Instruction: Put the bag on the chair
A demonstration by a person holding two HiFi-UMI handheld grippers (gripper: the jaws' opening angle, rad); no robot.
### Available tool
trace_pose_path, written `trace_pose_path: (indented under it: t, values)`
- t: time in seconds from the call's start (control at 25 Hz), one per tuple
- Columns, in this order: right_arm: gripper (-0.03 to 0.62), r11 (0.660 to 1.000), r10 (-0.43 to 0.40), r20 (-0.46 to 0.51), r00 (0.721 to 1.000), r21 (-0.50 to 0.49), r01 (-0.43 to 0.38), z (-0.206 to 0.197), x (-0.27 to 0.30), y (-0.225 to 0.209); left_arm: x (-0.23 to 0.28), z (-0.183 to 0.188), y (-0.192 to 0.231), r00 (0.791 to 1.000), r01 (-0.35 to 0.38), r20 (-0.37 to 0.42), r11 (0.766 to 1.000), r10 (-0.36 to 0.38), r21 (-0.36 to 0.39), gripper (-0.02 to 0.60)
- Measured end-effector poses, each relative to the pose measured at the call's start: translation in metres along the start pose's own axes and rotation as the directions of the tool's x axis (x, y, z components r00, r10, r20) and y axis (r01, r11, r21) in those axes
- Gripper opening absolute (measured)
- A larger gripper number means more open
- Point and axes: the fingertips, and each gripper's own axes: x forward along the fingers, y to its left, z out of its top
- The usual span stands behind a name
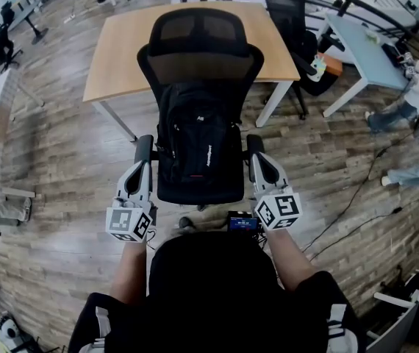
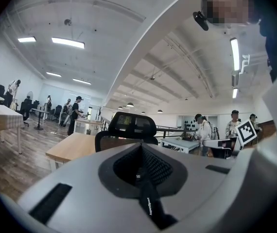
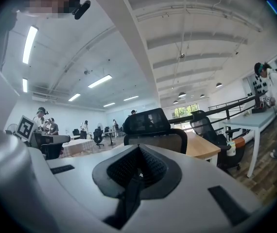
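Note:
A black backpack (image 1: 198, 138) stands upright on the seat of the black mesh office chair (image 1: 198, 31), leaning on its backrest. My left gripper (image 1: 142, 164) is beside the chair's left armrest and my right gripper (image 1: 259, 162) is beside the right armrest, both pointing level. In the left gripper view the grey jaws (image 2: 139, 149) are shut with a black bag strap (image 2: 148, 203) pinched along their seam. The right gripper view shows the same: jaws (image 3: 138, 150) shut on a black strap (image 3: 129, 200). The chair's headrest (image 2: 129, 125) (image 3: 148, 120) rises just beyond the jaws.
A wooden desk (image 1: 121, 50) stands right behind the chair. A second black chair (image 1: 290, 13) and a pale table (image 1: 364, 50) are at the back right, with people (image 1: 408, 109) near them. Cables (image 1: 356, 197) trail over the wood floor on the right.

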Motion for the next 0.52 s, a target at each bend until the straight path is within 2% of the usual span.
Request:
trace_pose_path:
  t: [0.52]
  values:
    - [0.011, 1.0, -0.012, -0.008, 1.0, 0.012, 0.012, -0.004, 0.004, 0.004, 0.002, 0.0, 0.019, 0.999, -0.034, -0.004, 0.999, 0.034, 0.005, 0.005]
